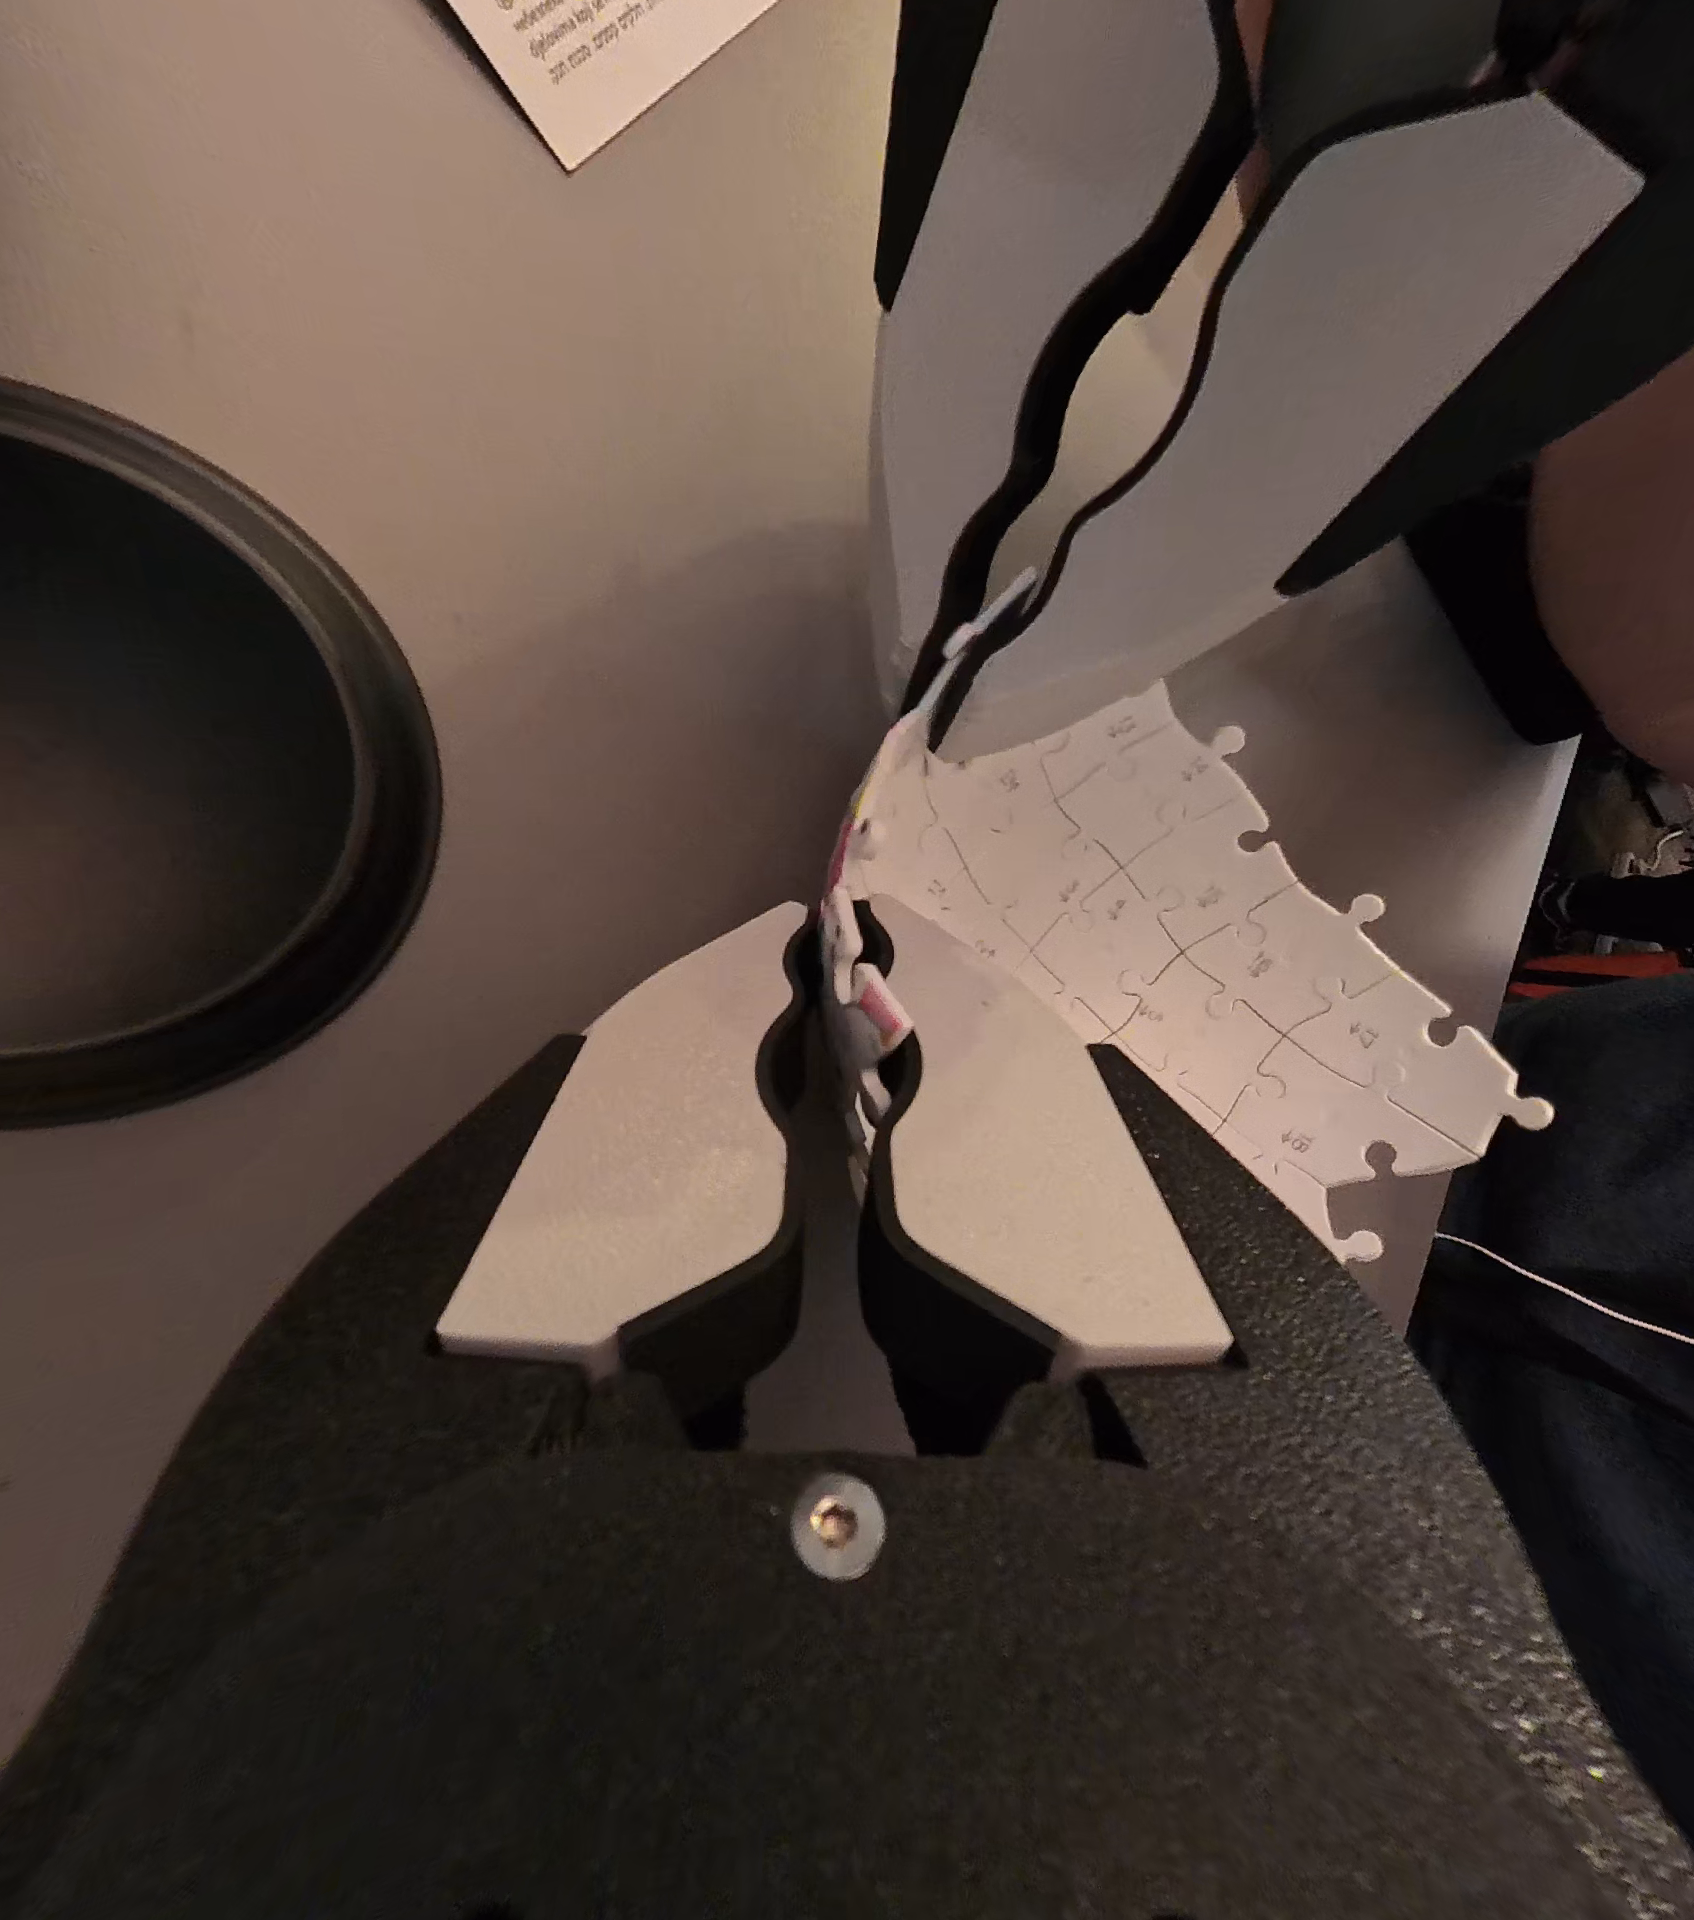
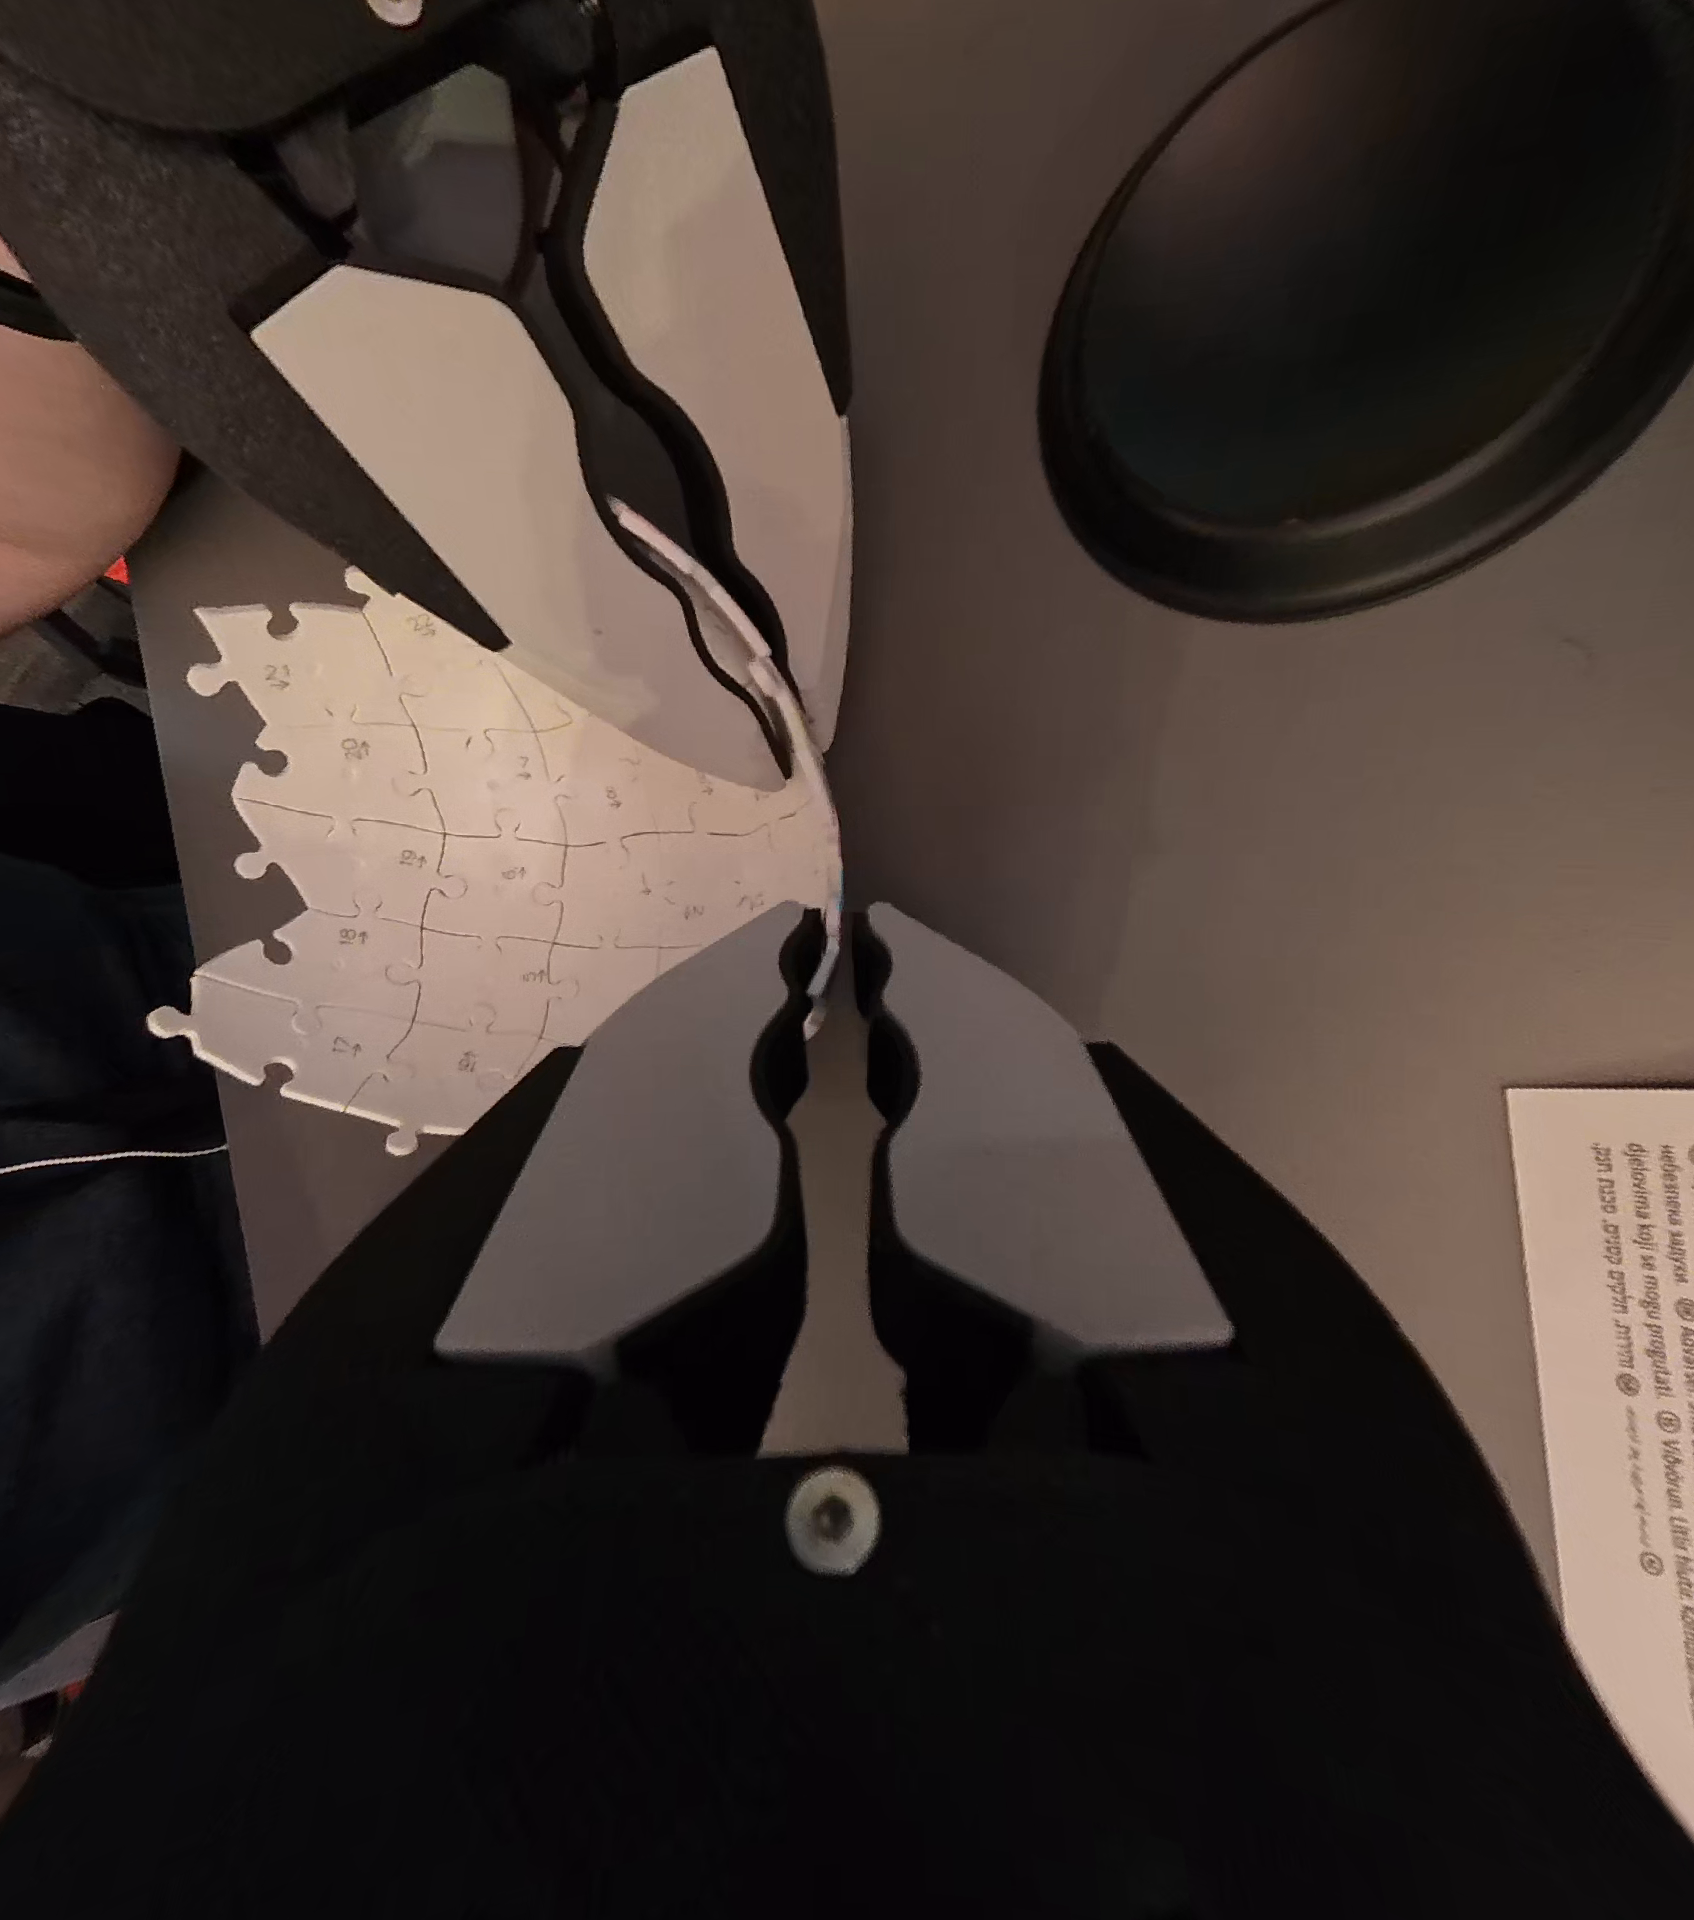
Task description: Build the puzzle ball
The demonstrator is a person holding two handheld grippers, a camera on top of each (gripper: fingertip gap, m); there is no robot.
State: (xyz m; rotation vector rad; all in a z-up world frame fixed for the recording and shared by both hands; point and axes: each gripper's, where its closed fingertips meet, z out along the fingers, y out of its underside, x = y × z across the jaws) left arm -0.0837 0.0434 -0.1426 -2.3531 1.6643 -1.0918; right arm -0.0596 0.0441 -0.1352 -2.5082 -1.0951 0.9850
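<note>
- Black round bowl (image 1: 95, 748) sits on the grey table (image 1: 562, 436), far left in the left wrist view; its inside looks dark and I can't make out any contents.
- Curved puzzle section (image 1: 1238, 935), white numbered backs showing with knobbed edges, hangs above the table's near edge.
- Left gripper (image 1: 838, 977) is clamped on its lower rim.
- Right gripper (image 2: 827, 956) pinches the same rim, tips almost meeting.
- White printed leaflet (image 2: 1674, 1455) lies flat nearby.
</note>
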